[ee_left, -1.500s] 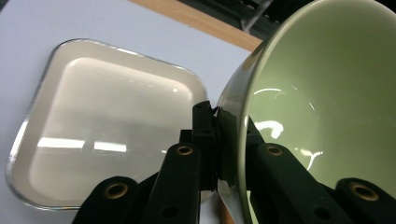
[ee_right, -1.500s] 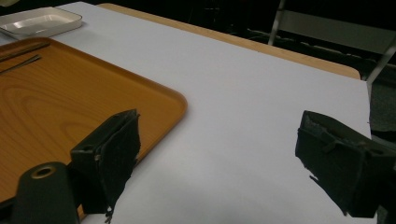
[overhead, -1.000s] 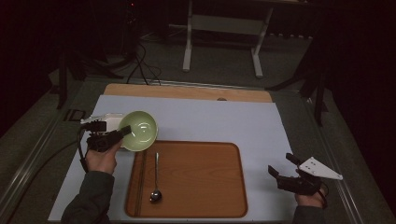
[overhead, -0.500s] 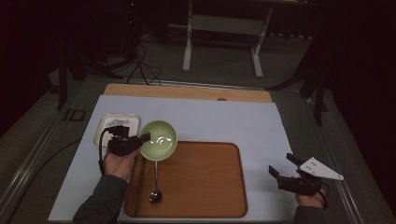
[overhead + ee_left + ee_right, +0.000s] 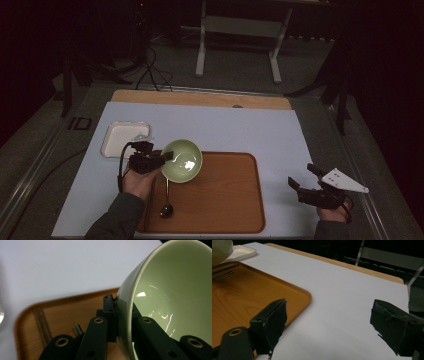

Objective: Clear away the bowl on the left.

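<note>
A pale green bowl [image 5: 182, 161] hangs tilted over the left end of the wooden tray [image 5: 225, 200]. My left gripper [image 5: 167, 156] is shut on its rim. In the left gripper view the bowl [image 5: 170, 290] has its wall pinched between the two black jaws of my left gripper [image 5: 123, 320], one outside and one inside. A dark spoon [image 5: 166, 209] lies on the tray below the bowl. At the table's right front my right gripper [image 5: 302, 177] stands open; in the right gripper view my right gripper [image 5: 329, 322] has only white table between its jaws.
A white rectangular dish [image 5: 125, 138] sits at the left of the white table mat [image 5: 225, 125]. The tray's right end [image 5: 242, 295] lies just left of the right gripper. Beyond the table's far wooden edge [image 5: 200, 98] stand a metal frame and cables on the floor.
My left gripper has carried the green bowl from above the white dish rightward and toward the person, over the tray's left end. The right gripper has stayed still.
</note>
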{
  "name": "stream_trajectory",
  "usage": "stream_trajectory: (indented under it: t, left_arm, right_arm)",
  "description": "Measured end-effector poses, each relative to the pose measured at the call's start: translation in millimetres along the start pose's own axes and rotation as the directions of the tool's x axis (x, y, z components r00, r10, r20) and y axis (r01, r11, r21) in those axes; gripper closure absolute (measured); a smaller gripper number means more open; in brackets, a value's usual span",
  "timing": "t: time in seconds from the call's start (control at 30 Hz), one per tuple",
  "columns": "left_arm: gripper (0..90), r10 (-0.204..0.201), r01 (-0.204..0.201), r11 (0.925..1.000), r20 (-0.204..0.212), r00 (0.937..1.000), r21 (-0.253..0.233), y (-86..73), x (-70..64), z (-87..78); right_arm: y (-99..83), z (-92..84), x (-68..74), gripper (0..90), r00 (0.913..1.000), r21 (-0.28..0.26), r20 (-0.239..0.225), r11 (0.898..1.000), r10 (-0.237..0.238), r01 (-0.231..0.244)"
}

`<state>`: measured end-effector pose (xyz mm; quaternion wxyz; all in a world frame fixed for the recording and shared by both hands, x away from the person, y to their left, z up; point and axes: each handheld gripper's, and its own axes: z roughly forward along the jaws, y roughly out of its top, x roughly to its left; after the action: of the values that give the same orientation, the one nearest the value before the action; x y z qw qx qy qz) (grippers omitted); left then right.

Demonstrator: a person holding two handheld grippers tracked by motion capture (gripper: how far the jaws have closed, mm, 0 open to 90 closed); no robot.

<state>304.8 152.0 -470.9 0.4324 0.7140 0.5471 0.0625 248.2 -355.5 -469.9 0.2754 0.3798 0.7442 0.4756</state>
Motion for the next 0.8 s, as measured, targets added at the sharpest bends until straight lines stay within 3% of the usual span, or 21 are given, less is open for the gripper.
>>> stream_trajectory:
  t: [0.37,0.8]
  left_arm:
    - [84.7,0.024,-0.023,0.9941,-0.008,0.9997,0.106,-12.0,-9.3,22.3]
    - [84.4,0.031,-0.029,0.9776,-0.009,0.9995,0.209,-24.9,-11.5,35.0]
  right_arm:
    - [0.3,-0.2,-0.2,13.7,1.0,-0.004,-0.001,1.0,0.0,0.0]
    - [0.8,0.2,-0.5,13.7,1.0,-0.006,0.0,1.0,0.001,-0.001]
